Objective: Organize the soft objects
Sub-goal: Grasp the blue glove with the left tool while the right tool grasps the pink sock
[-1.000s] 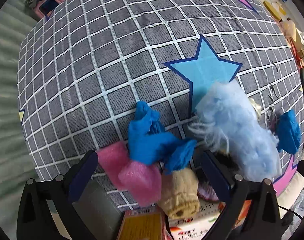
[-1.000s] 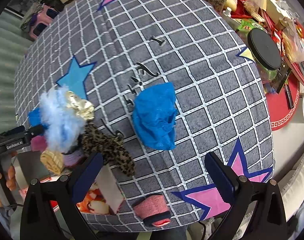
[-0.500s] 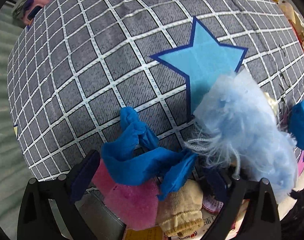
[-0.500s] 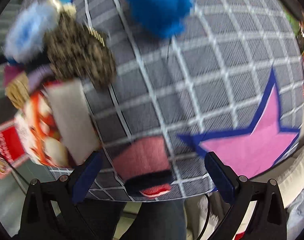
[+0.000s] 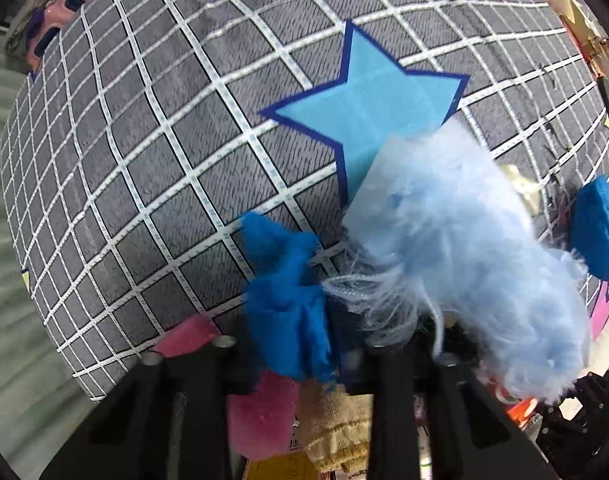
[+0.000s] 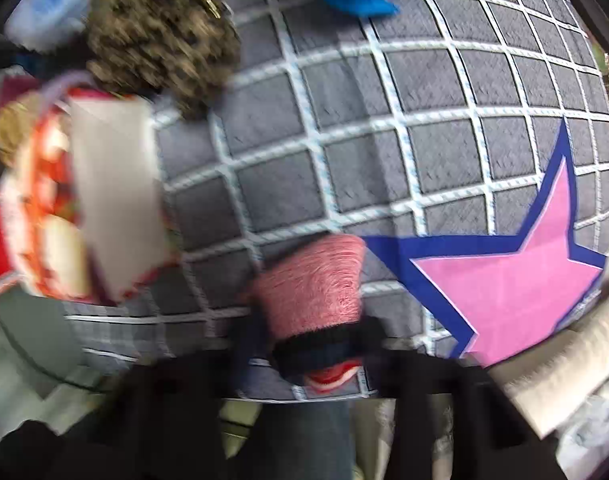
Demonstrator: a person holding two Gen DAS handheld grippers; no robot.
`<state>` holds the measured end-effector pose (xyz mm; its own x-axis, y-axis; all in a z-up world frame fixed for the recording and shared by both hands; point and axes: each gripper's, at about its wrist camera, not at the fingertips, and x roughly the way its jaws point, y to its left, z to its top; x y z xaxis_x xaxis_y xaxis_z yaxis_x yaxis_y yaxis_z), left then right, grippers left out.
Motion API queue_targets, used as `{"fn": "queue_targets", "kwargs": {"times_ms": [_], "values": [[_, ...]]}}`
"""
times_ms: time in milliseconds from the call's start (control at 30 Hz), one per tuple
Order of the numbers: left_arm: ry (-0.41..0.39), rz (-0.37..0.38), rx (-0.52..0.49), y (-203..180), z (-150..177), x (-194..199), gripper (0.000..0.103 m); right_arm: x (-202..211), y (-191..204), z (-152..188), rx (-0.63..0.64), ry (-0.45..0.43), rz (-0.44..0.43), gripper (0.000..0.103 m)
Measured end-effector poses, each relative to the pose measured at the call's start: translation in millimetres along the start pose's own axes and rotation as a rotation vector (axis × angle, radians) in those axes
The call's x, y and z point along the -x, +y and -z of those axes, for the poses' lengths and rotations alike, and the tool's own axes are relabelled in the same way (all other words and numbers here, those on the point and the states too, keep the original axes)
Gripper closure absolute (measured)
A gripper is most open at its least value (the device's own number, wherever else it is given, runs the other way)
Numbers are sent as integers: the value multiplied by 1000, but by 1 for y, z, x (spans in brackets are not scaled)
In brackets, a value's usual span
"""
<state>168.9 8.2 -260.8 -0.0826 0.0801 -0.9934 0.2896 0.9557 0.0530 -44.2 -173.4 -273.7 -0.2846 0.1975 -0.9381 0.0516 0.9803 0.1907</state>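
The worktop [image 5: 152, 152] carries a grey cloth with a white grid, a light-blue star [image 5: 376, 108] and a pink star [image 6: 516, 280]. No brand, label or writing can be read in either view.

Left gripper [image 5: 296, 356]: its jaws have just been closing and now clench a crumpled royal-blue cloth [image 5: 284, 296] near the cloth's front edge. A fluffy light-blue item [image 5: 464, 248] lies just beside it, overlapping the light-blue star. A pink piece [image 5: 260, 416] and a beige knit item [image 5: 336, 428] lie under the gripper.

Right gripper [image 6: 316, 352]: its jaws have just been closing and now grasp the dark cuff of a pink knit sock [image 6: 312, 284] at the front edge, just beside the pink star. The view is blurred. A leopard-print item [image 6: 160, 40] lies at upper left.
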Motion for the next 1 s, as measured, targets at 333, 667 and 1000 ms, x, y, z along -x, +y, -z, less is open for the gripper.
{"fn": "queue_targets", "kwargs": {"times_ms": [333, 667, 1000], "values": [[-87, 3, 42, 2, 8, 18, 79, 40, -23, -4, -82, -113, -54, 74], [-190, 22, 112, 35, 27, 53, 79, 111, 4, -44, -7, -231, -49, 74], [-273, 56, 224, 75, 18, 90, 79, 148, 87, -80, 168, -320, -40, 74]]}}
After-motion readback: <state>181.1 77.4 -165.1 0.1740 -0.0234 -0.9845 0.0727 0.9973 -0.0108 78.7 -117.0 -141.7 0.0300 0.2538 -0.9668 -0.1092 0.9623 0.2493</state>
